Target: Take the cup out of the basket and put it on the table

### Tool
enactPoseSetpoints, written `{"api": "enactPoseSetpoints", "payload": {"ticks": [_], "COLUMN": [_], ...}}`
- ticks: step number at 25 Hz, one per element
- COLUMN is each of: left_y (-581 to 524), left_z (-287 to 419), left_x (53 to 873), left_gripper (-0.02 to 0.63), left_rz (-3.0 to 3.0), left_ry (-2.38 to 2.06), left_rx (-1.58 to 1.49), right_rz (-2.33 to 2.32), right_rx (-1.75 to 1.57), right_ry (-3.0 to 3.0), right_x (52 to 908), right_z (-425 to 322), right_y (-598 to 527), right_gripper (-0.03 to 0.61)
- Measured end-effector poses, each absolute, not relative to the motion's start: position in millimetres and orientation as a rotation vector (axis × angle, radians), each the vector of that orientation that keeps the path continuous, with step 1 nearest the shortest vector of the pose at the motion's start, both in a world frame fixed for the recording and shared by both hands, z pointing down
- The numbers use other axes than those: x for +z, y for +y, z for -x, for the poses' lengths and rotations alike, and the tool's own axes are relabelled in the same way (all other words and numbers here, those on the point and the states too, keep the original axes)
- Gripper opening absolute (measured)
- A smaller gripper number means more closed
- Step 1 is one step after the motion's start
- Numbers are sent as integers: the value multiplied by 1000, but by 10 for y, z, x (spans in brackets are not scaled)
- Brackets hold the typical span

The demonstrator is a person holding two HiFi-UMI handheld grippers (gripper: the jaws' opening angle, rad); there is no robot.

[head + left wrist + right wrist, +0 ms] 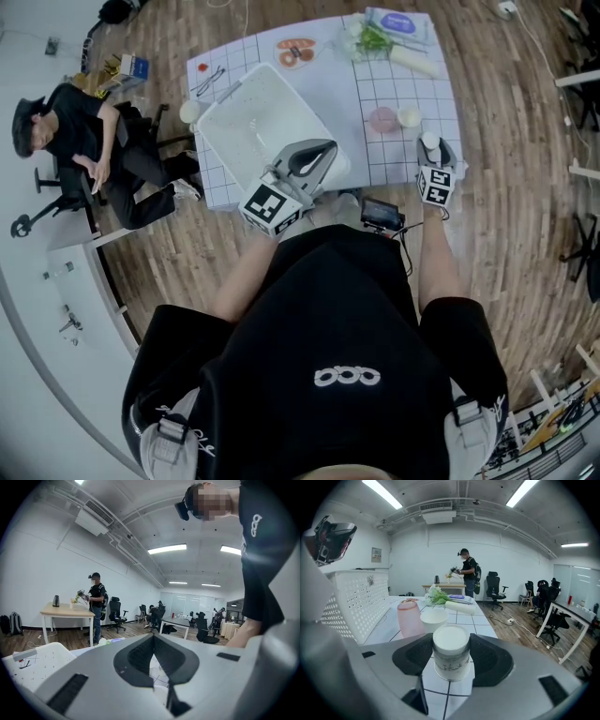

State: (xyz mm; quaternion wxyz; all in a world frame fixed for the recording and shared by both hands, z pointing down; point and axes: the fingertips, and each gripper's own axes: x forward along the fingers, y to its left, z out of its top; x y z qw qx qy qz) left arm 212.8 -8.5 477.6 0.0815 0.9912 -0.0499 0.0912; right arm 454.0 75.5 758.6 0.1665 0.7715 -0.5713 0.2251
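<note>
Right hand-held gripper (451,643) clasps one cup (451,663); one basket (221,114) stands nearby.

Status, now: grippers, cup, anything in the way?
Left gripper shut, empty. Right gripper fingers clamped on white cup, outside basket, over table. Pink cup, white bowl just beyond.

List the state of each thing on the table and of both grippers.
Cup: upright, gripped between the right jaws.
Right gripper: shut on the cup.
Left gripper: jaws shut, empty.
Basket: on the table, looks empty.
Pink cup: standing on the table, free.
Bowl: upright on the table, free.
</note>
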Motion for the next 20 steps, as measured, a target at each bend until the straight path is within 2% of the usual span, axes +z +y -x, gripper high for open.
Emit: {"api": "enactPoseSetpoints", "payload": {"ticks": [11,20], "left_y": [-193,-259], "left_z": [-1847,-1347], "left_x": [4752,4635], "left_gripper": [6,6], "left_rz": [-2952,-2948], "left_ry": [-315,-447], "left_rx": [239,164], "right_rz": [-2130,-2207], "right_rx": [681,488], "right_ry": [-1641,-1602], "right_x": [7526,6494], "right_z": [-4517,-4270], "right_y": [808,1159], "right_gripper": [264,262]}}
